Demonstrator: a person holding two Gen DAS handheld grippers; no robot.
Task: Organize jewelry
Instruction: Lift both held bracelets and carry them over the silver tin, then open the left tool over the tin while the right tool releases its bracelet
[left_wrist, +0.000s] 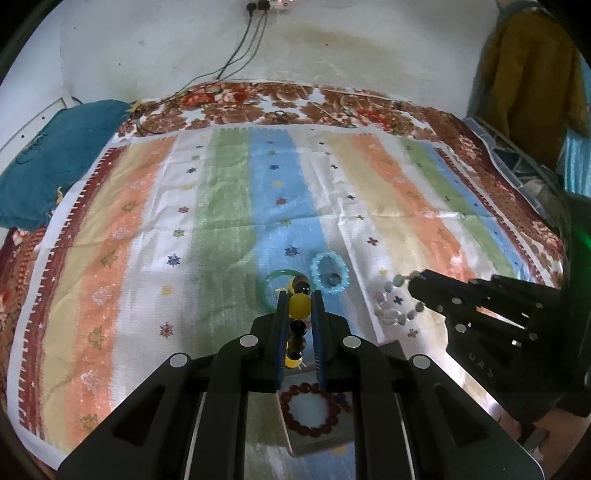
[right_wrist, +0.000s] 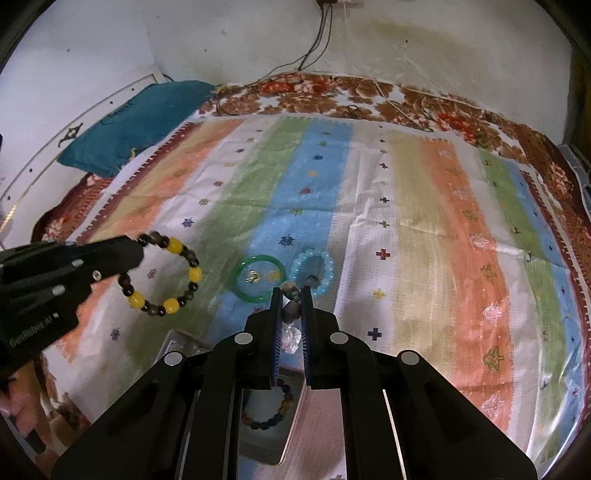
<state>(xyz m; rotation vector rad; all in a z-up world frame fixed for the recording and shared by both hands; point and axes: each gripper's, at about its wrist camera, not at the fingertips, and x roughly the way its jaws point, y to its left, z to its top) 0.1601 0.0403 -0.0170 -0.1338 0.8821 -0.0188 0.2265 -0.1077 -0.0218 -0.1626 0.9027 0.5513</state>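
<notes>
We hold a yellow bracelet (right_wrist: 162, 273) clamped in our left tongs (left_wrist: 300, 302) and a pale bracelet (left_wrist: 397, 301) clamped in our right tongs (right_wrist: 291, 295), both above the striped cloth (left_wrist: 221, 206) on the bed. A green bangle (right_wrist: 258, 278) and blue bracelet (right_wrist: 314, 271) lie just beyond. Below sits what seems a tray (right_wrist: 177, 341) with a red bracelet (left_wrist: 310, 410).

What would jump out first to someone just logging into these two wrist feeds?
Each pair of tongs is shut on a bead bracelet held above the striped cloth: the left tongs grip the yellow-and-black bracelet, the right tongs the pale bead bracelet. A green bangle and a light blue bracelet lie side by side just ahead, and metal trays below already hold bracelets.
</notes>
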